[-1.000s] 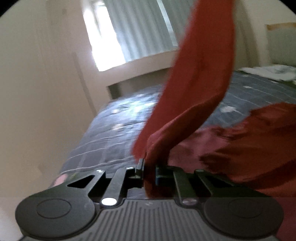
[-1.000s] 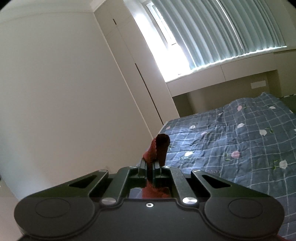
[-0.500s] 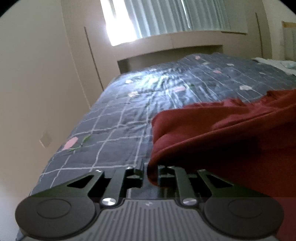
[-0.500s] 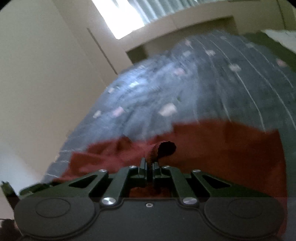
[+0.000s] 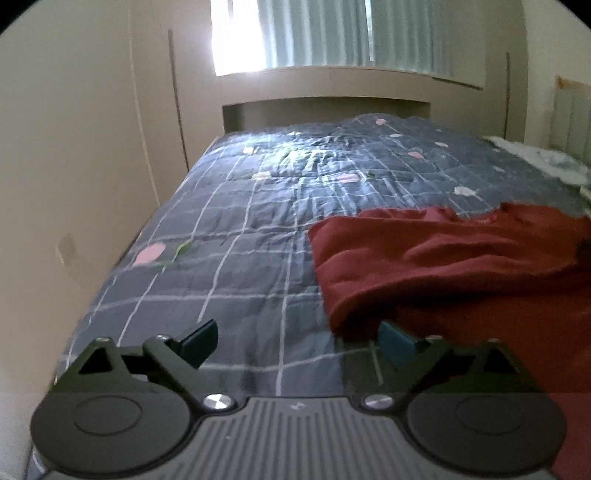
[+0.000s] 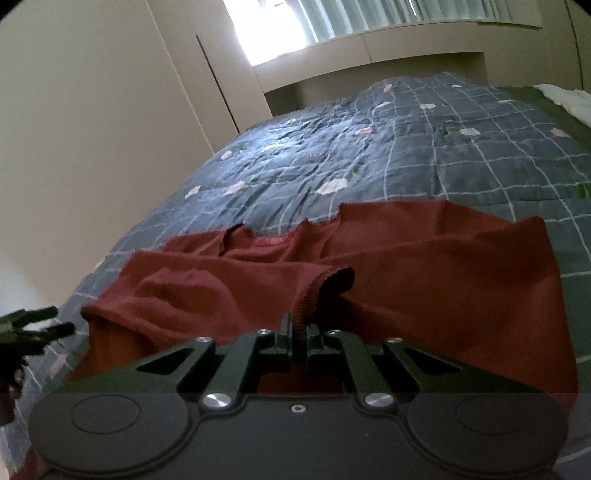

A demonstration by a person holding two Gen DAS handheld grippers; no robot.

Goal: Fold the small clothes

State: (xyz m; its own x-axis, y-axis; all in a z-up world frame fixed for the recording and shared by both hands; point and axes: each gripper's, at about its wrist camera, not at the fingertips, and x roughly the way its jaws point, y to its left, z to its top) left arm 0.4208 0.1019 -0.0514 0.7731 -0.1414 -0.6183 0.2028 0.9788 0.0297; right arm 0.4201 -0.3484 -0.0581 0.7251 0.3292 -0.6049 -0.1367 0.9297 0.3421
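Observation:
A dark red garment [image 5: 443,266] lies spread and wrinkled on the bed; it also shows in the right wrist view [image 6: 406,266]. My left gripper [image 5: 299,343] is open and empty just above the quilt, its right finger at the garment's near left corner. My right gripper [image 6: 297,328] is shut on a hemmed edge of the red garment, low over the bed. The left gripper's fingers [image 6: 37,325] show at the far left of the right wrist view.
The bed [image 5: 258,229] has a grey-blue checked quilt with small flowers. A beige wardrobe wall [image 5: 74,147] runs along its left side. A window with vertical blinds [image 5: 314,33] is behind. A pale bedding pile [image 5: 546,162] lies at the far right.
The garment came down from hanging in the air onto the bed. My left gripper opened and let go of it. My right gripper still holds its edge.

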